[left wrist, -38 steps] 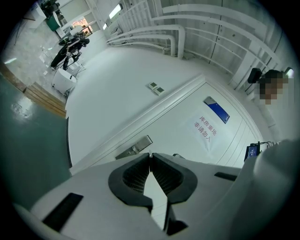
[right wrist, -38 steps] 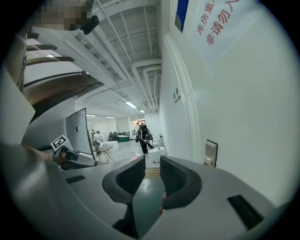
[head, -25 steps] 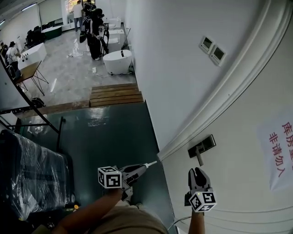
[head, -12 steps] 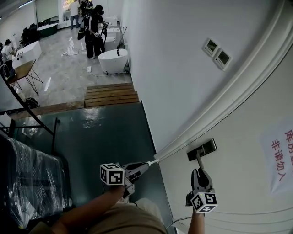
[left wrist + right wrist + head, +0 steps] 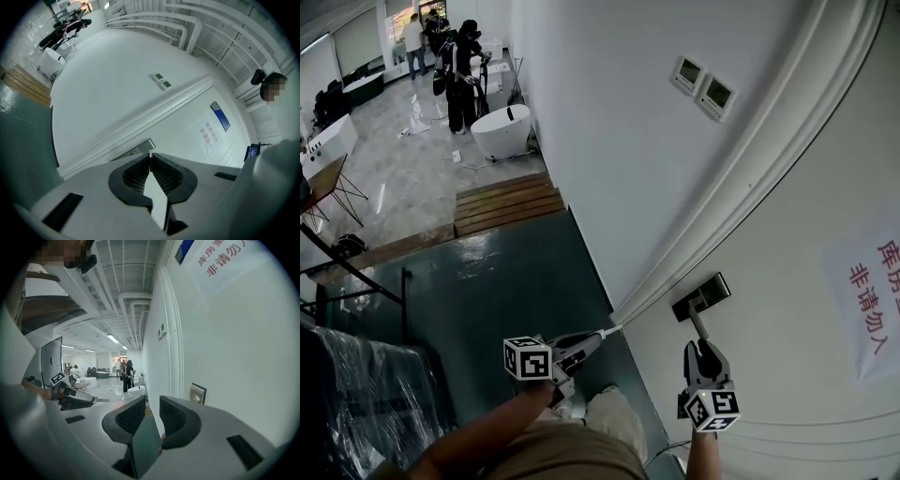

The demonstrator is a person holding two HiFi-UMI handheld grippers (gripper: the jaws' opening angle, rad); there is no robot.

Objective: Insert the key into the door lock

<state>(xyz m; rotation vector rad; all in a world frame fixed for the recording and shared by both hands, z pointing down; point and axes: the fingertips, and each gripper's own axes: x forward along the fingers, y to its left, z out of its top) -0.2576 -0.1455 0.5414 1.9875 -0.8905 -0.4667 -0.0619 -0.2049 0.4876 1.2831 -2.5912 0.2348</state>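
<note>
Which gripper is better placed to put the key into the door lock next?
Left. The left gripper is shut on the key, which points toward the lock plate. The right gripper is closer to the plate, but its fingers stand apart with nothing between them.

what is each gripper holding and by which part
The left gripper is shut on the key by its rear end, shaft sticking out. The right gripper, jaws apart, holds nothing.
</note>
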